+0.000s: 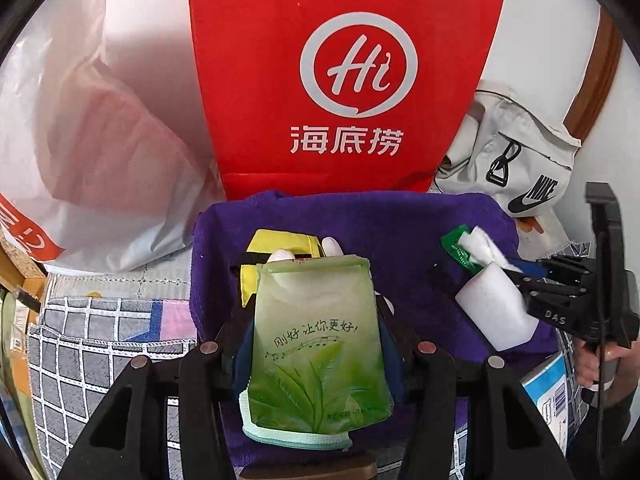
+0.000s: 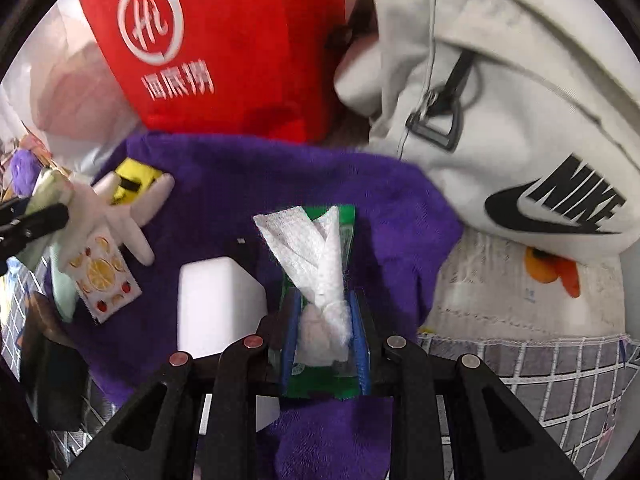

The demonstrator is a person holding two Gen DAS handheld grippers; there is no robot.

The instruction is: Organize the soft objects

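Note:
My left gripper [image 1: 316, 344] is shut on a green tea-leaf pouch [image 1: 316, 344] bundled with a mint-edged cloth, held above a purple towel [image 1: 400, 224]. White plush fingers [image 1: 332, 246] and a yellow soft item [image 1: 280, 244] lie behind it. My right gripper [image 2: 326, 320] is shut on a green wet-wipe packet [image 2: 348, 224] with a white wipe [image 2: 316, 256] sticking out, over the purple towel [image 2: 260, 176]. A white block [image 2: 218, 300] lies on the towel just left of it. In the right wrist view the left gripper [image 2: 36, 220] holds its bundle at the far left.
A red Haidilao bag [image 1: 320, 80] stands behind the towel. A white plastic bag [image 1: 100, 140] lies at the left. A light grey Nike bag [image 2: 520, 120] sits at the right. A grey checked mat [image 1: 100, 340] lies under the towel.

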